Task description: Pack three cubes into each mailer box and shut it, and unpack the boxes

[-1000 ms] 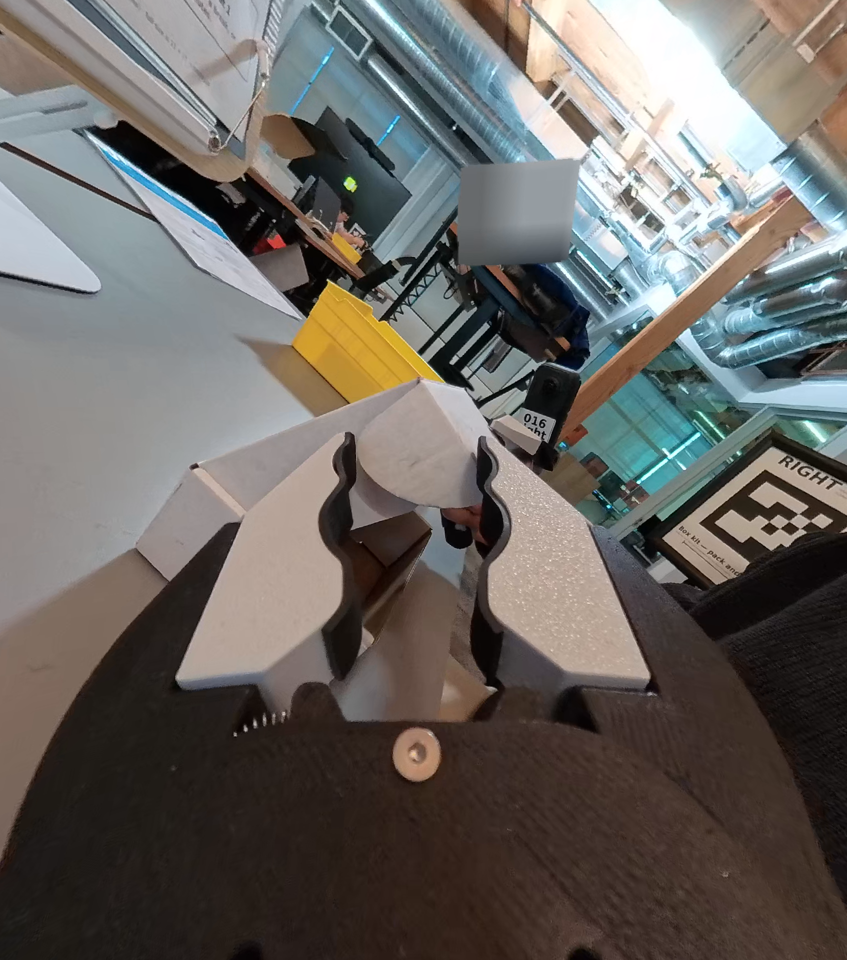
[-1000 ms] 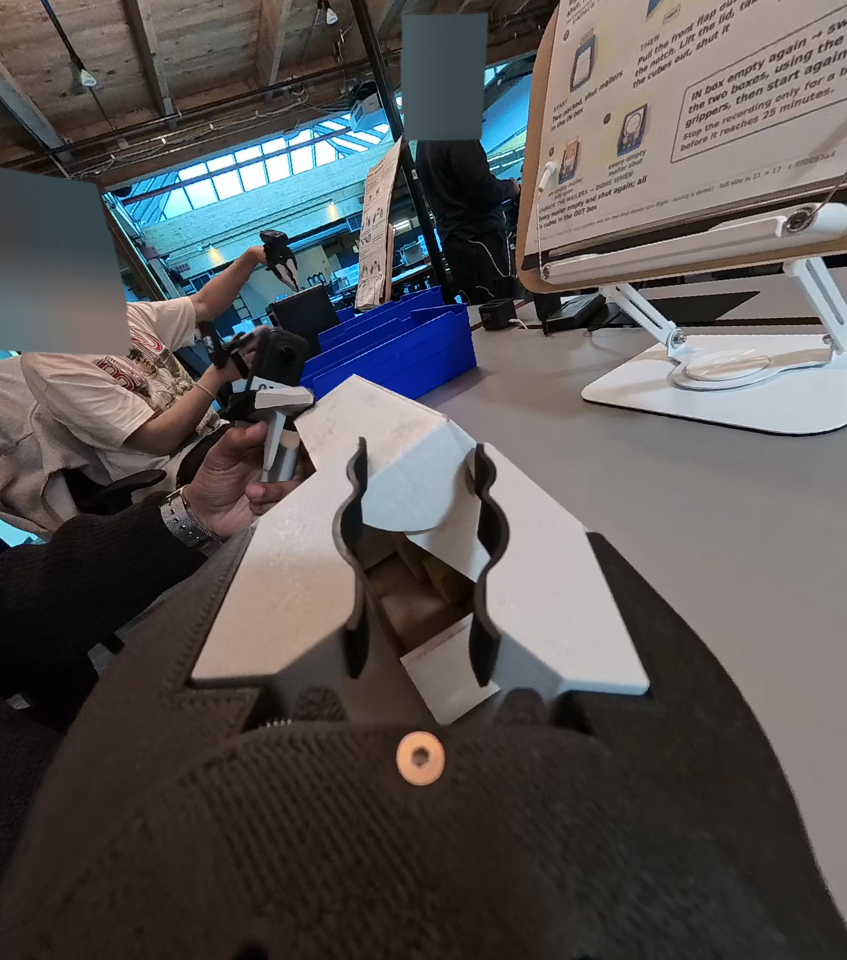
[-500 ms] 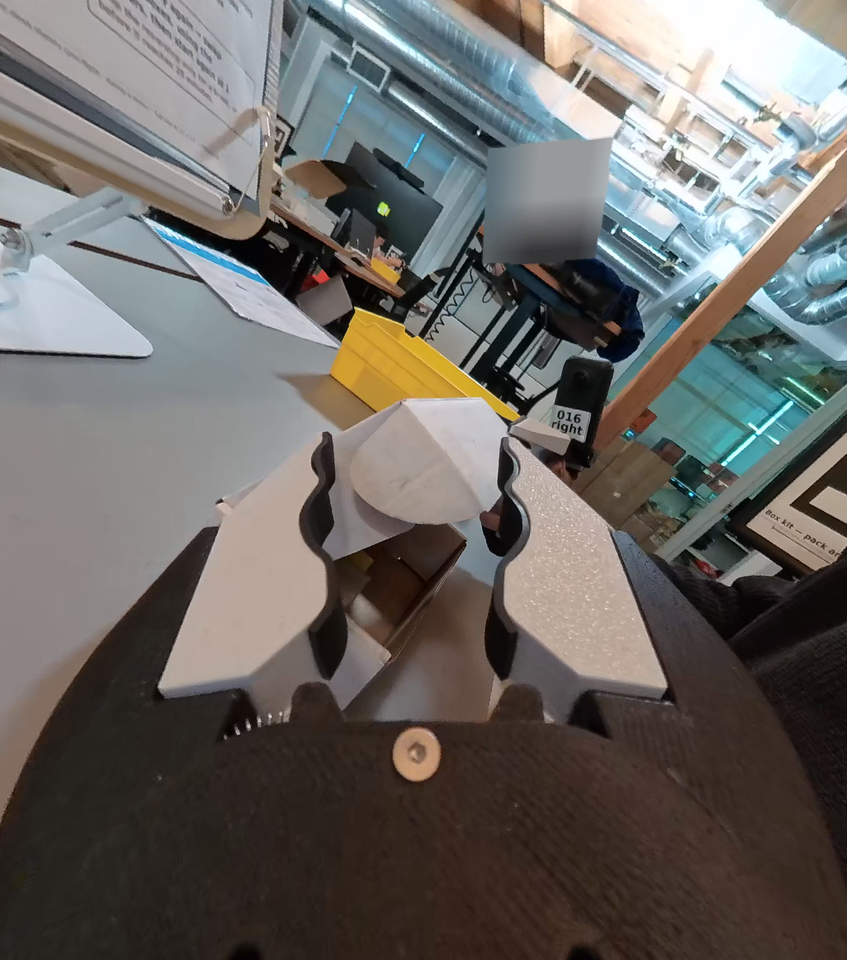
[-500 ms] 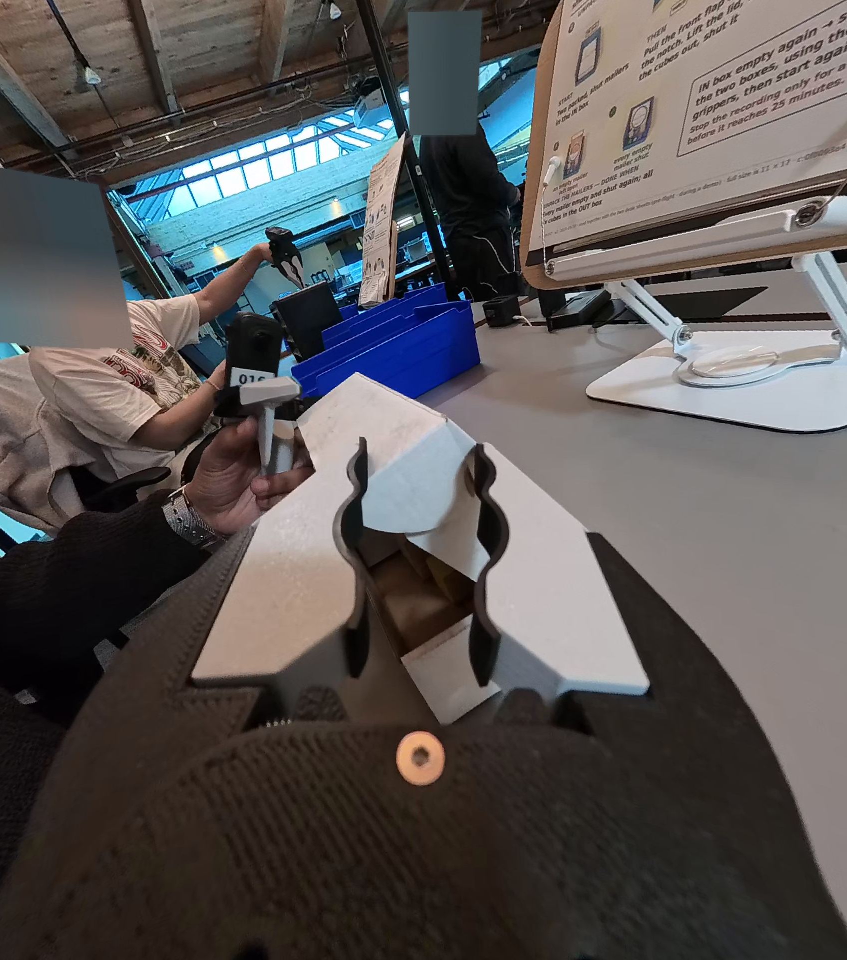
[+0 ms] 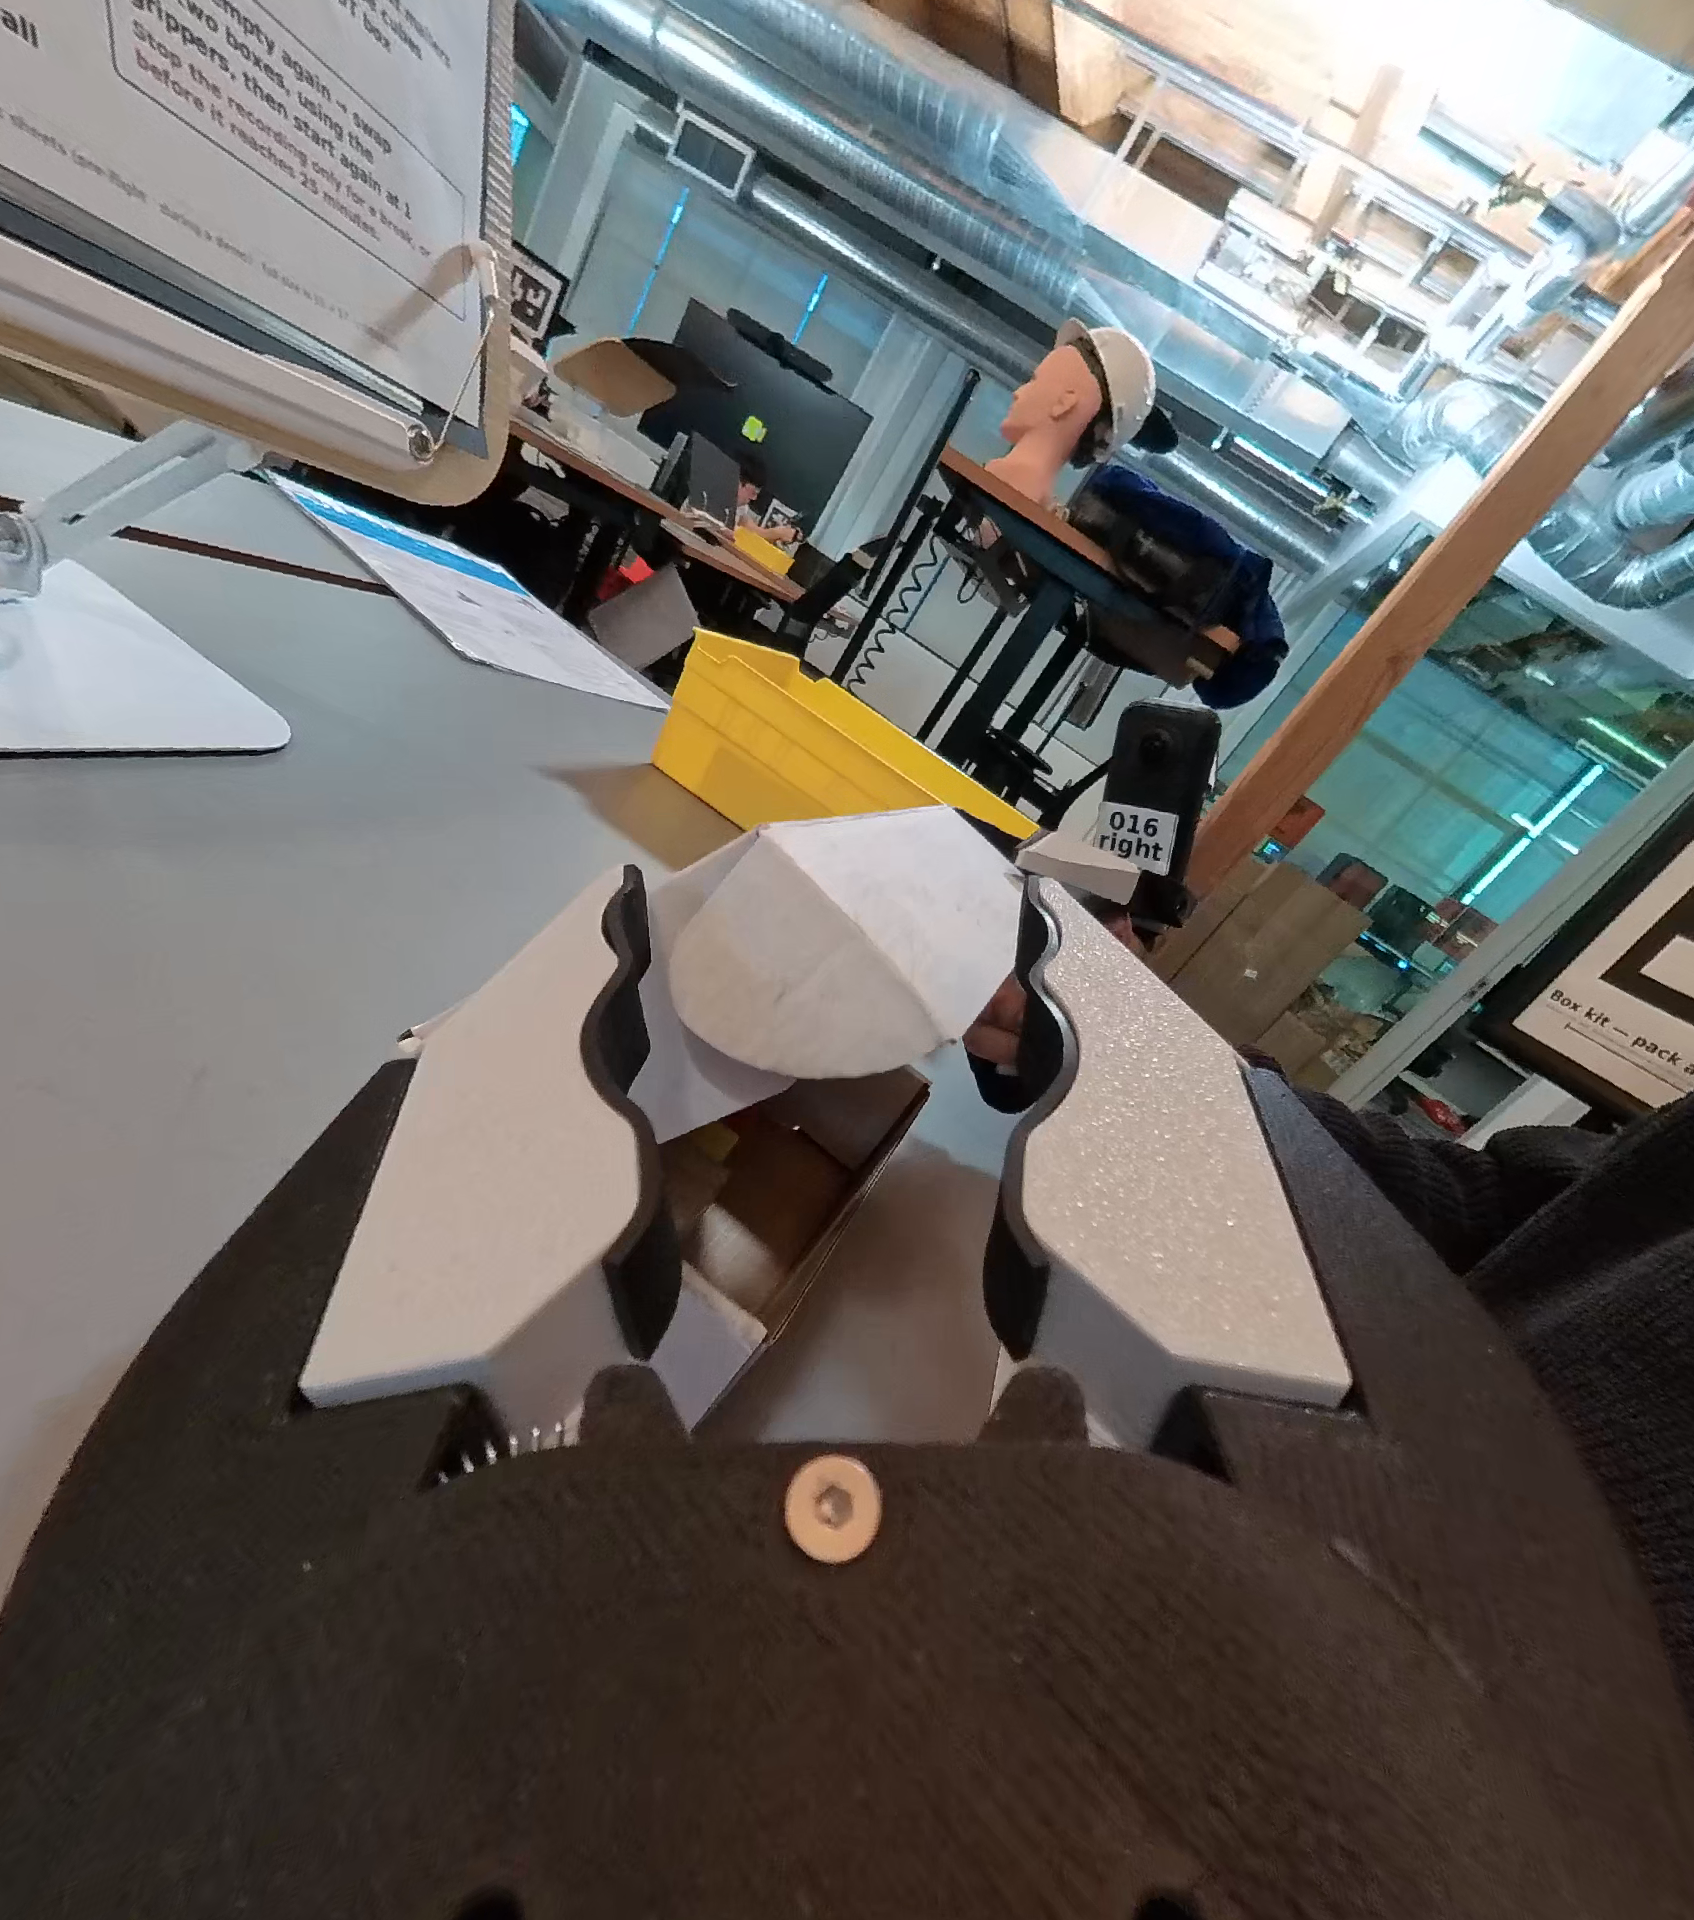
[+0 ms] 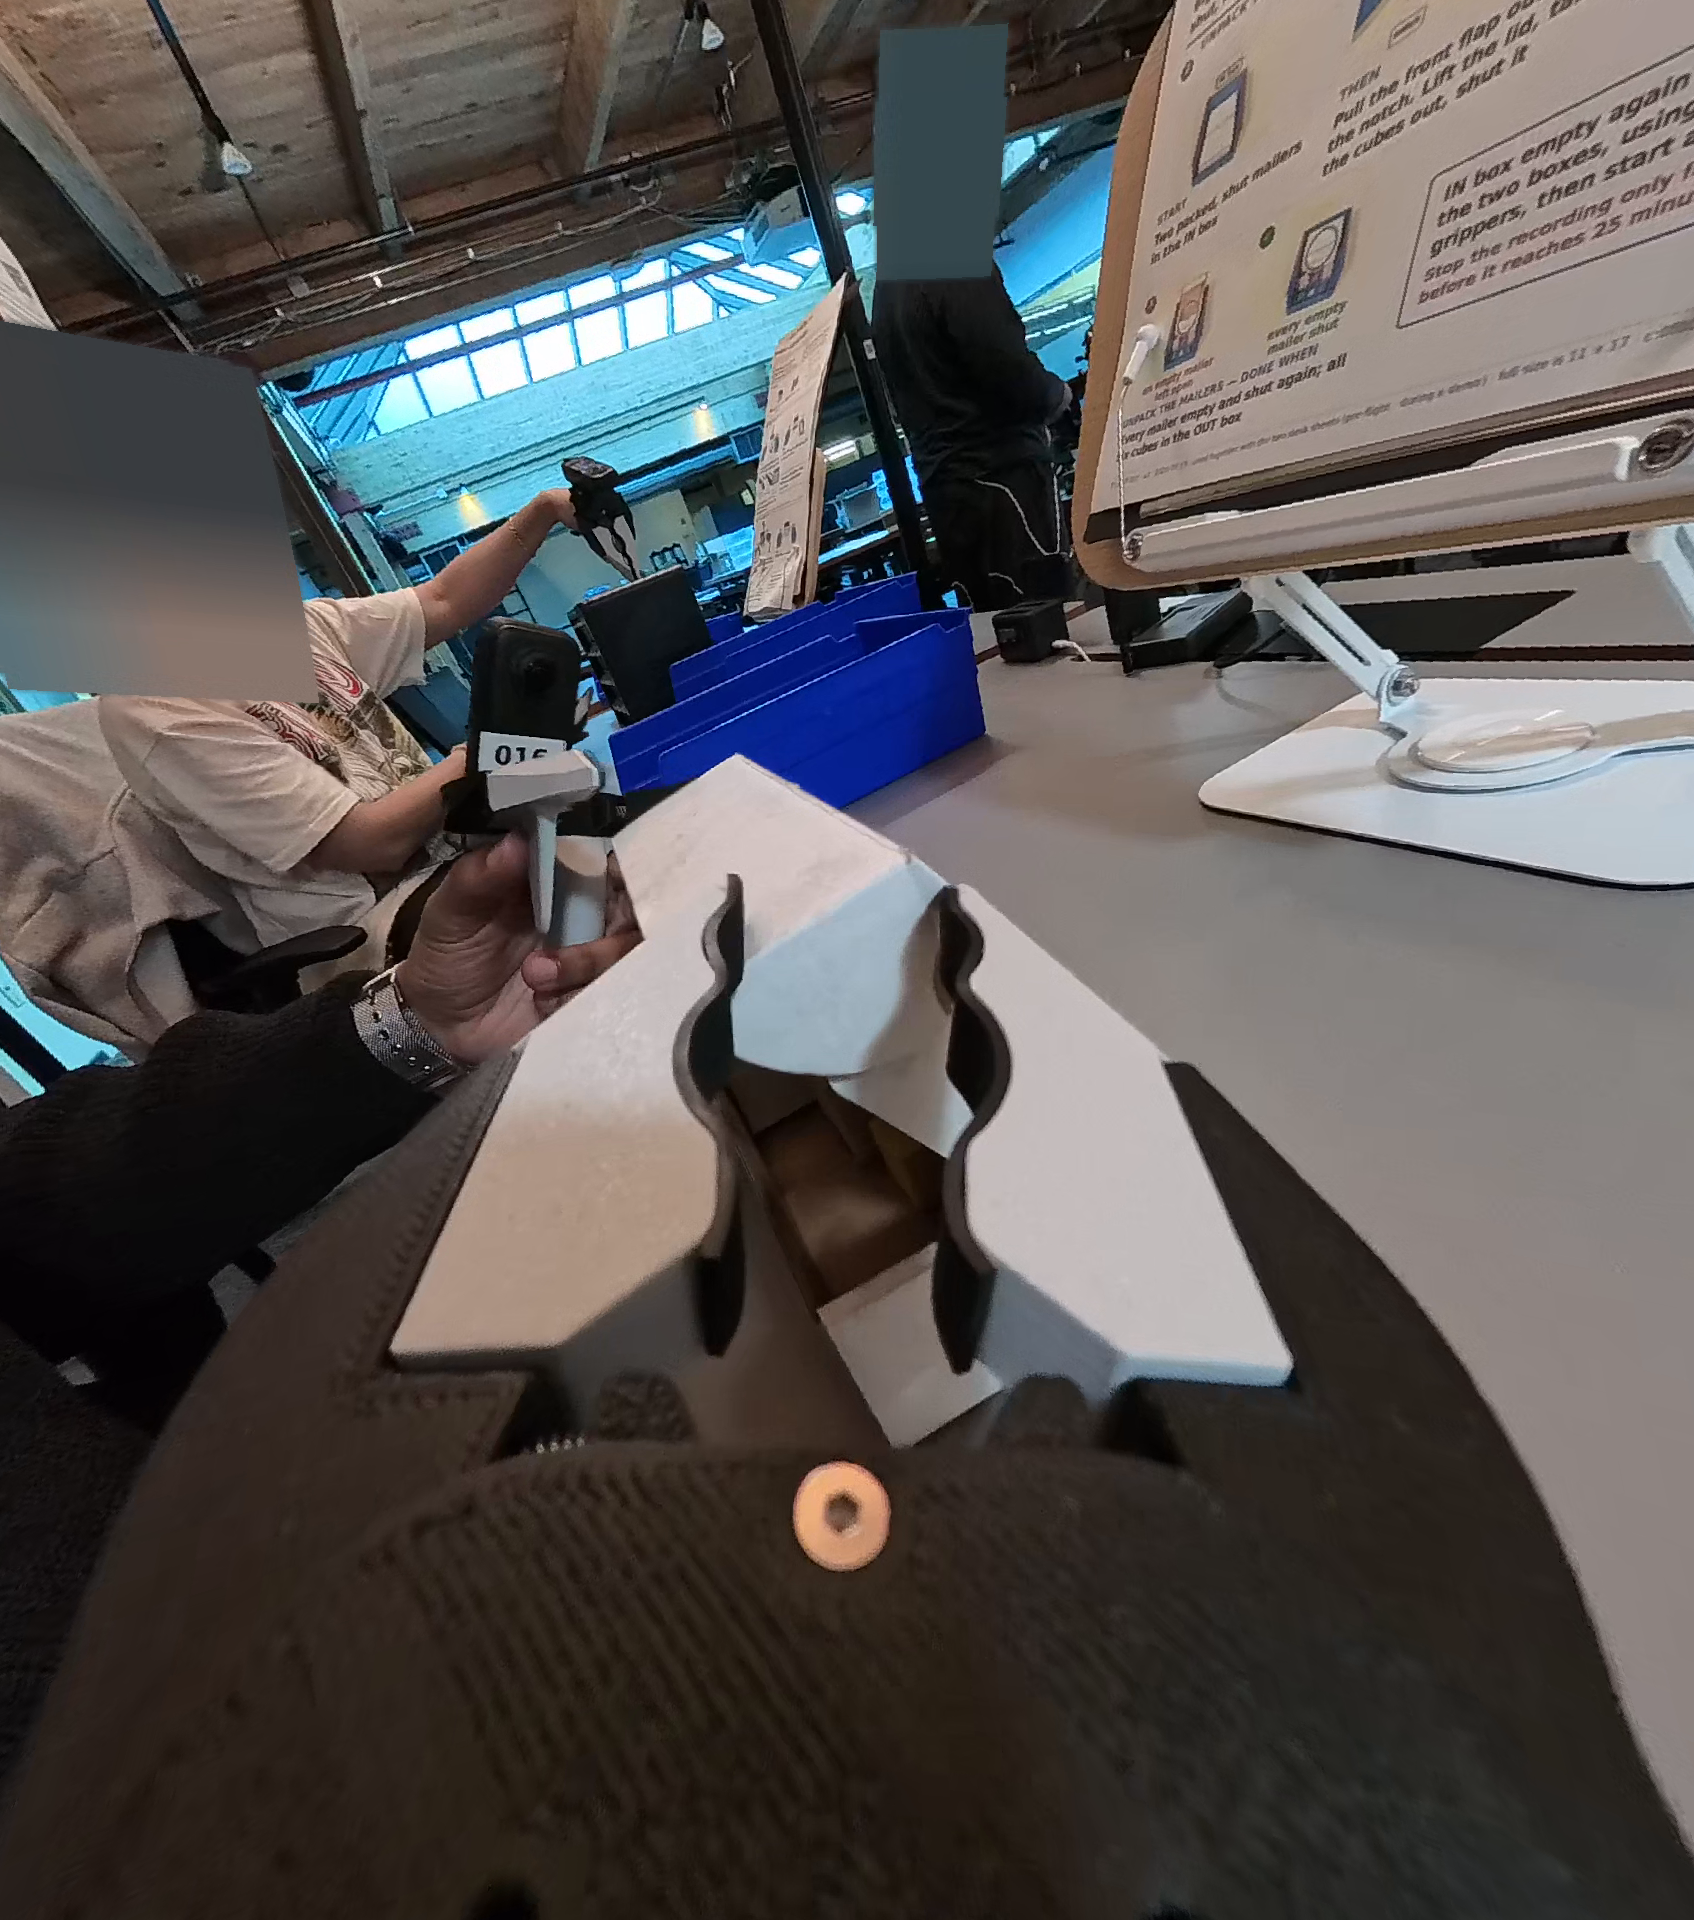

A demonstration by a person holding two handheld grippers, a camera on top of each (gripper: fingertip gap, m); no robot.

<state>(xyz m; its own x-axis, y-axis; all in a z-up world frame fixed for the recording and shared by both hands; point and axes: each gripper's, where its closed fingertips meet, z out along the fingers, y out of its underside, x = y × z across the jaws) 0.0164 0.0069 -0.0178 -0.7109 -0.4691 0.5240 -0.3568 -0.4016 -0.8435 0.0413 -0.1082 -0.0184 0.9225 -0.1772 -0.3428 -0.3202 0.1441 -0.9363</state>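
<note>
Mailer box (image 5: 827, 992) lid tilted upward

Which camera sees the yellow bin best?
The left wrist view. There the yellow bin sits on the grey table just beyond the white mailer box and its side wall and rim are plain to see. The right wrist view shows no yellow bin, only blue bins.

Mailer box (image 5: 822, 997): matt white card outside, scuffed with faint grey marks, raw brown corrugated card inside. Left gripper (image 5: 827, 1029) and right gripper (image 6: 838, 997): fingers (image 5: 1155, 1174) of pale grey, fine-grained, speckled plastic, inner pads black and smooth, bodies coarse, ribbed, matt black print with a bright metal screw (image 5: 830, 1507). Table (image 5: 147, 935) smooth matt grey; yellow bin (image 5: 770, 738) and blue bin (image 6: 822, 707) glossy plastic.
</note>
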